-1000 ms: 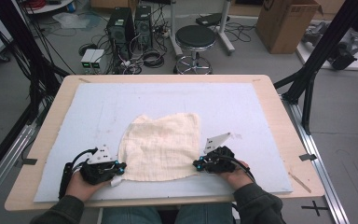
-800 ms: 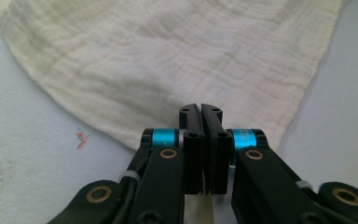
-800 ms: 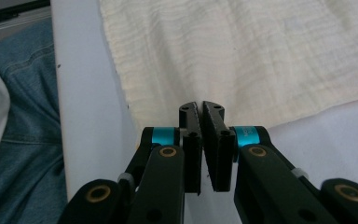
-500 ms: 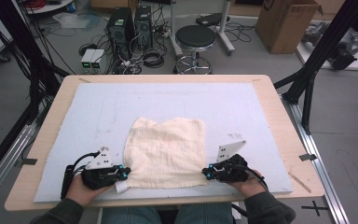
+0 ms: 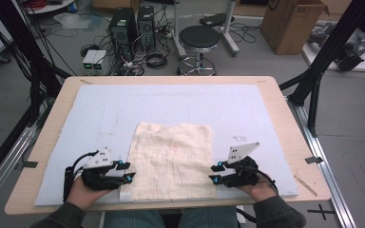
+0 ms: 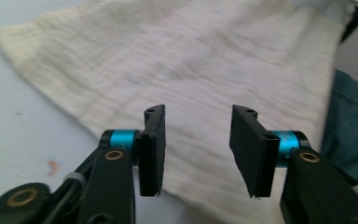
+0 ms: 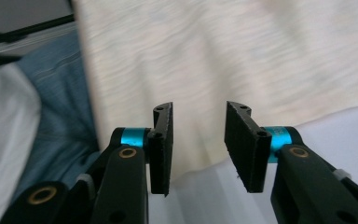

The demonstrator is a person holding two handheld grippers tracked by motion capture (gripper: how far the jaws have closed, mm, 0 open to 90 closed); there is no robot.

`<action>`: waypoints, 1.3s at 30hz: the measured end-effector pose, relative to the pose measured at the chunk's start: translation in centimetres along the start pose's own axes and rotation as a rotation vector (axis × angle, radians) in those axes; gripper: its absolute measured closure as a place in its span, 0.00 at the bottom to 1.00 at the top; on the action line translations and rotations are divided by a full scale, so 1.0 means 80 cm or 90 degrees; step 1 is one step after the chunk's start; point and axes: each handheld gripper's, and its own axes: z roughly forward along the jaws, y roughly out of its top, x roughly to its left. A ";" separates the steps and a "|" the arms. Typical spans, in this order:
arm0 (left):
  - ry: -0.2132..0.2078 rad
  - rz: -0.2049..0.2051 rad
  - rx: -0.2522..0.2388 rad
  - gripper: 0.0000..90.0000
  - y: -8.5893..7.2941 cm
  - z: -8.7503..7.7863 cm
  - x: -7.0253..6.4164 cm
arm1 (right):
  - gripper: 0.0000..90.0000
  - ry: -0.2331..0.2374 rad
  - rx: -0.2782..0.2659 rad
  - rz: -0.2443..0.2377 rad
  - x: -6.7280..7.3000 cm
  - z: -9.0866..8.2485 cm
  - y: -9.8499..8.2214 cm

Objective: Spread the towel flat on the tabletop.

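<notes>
A cream woven cloth (image 5: 171, 161) lies flat as a rectangle on the pale blue mat (image 5: 123, 109), its near edge at the mat's front. My left gripper (image 5: 129, 171) sits at the cloth's near left corner, pointing right. Its jaws have just been opening and stand apart over the cloth (image 6: 191, 60), with nothing pinched in my left gripper (image 6: 198, 154). My right gripper (image 5: 214, 173) is at the near right corner, pointing left. Its jaws have just been opening too. In the right gripper view the cloth (image 7: 242, 56) lies beyond my right gripper (image 7: 200, 149), clear of its pads.
The mat covers a wooden table (image 5: 285, 123). The person's jeans (image 7: 60, 116) show past the front edge. On the floor behind stand a black stool (image 5: 198, 40), computer towers (image 5: 133, 28) and a cardboard box (image 5: 292, 23). Black frame posts (image 5: 328, 52) flank the table.
The cloth was rumpled with both grippers shut on its near corners. It has been drawn toward the person and stretched flat, the right gripper has shifted right, and both jaws have opened.
</notes>
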 end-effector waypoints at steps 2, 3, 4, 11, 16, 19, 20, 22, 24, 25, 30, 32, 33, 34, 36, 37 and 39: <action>0.020 -0.013 -0.006 0.58 0.008 0.005 0.014 | 0.63 -0.015 -0.004 0.023 -0.019 -0.001 0.009; 0.031 -0.018 -0.008 0.58 0.014 0.008 0.020 | 0.61 -0.029 -0.007 0.028 -0.029 -0.001 0.014; 0.037 -0.027 -0.015 0.57 0.018 0.011 0.025 | 0.60 -0.042 -0.010 0.039 -0.038 -0.001 0.019; 0.113 -0.051 -0.018 0.66 0.059 0.053 0.064 | 0.59 -0.102 -0.009 0.085 -0.103 0.016 0.047; 0.176 -0.103 -0.005 0.67 0.068 0.090 0.096 | 0.60 -0.109 -0.016 0.128 -0.140 0.047 0.055; 0.199 -0.137 0.015 0.65 0.067 0.106 0.113 | 0.61 -0.145 0.020 0.133 -0.155 0.064 0.053; 0.207 -0.136 0.023 0.64 0.067 0.109 0.116 | 0.60 -0.154 0.027 0.138 -0.159 0.067 0.052; 0.189 -0.144 0.036 0.63 0.066 0.116 0.121 | 0.60 -0.152 0.029 0.150 -0.164 0.073 0.051; 0.189 -0.139 0.050 0.65 0.066 0.120 0.122 | 0.62 -0.166 0.048 0.137 -0.166 0.079 0.049; 0.196 -0.130 0.051 0.67 0.066 0.121 0.121 | 0.66 -0.170 0.045 0.138 -0.167 0.079 0.049; 0.197 -0.113 0.052 0.95 0.067 0.124 0.118 | 0.92 -0.154 0.045 0.136 -0.172 0.078 0.050; 0.216 -0.106 0.056 0.96 0.068 0.123 0.119 | 0.94 -0.149 0.057 0.131 -0.174 0.080 0.055; 0.223 -0.110 0.049 0.97 0.068 0.121 0.120 | 0.95 -0.161 0.060 0.123 -0.173 0.080 0.058; 0.228 -0.120 0.040 0.97 0.068 0.119 0.123 | 0.95 -0.171 0.057 0.121 -0.174 0.079 0.060; 0.242 -0.134 0.024 0.97 0.068 0.115 0.128 | 0.95 -0.178 0.056 0.130 -0.179 0.078 0.065; 0.244 -0.142 0.015 0.97 0.068 0.113 0.130 | 0.95 -0.185 0.055 0.133 -0.180 0.077 0.067; 0.244 -0.153 0.005 0.97 0.069 0.112 0.134 | 0.95 -0.194 0.047 0.135 -0.185 0.077 0.073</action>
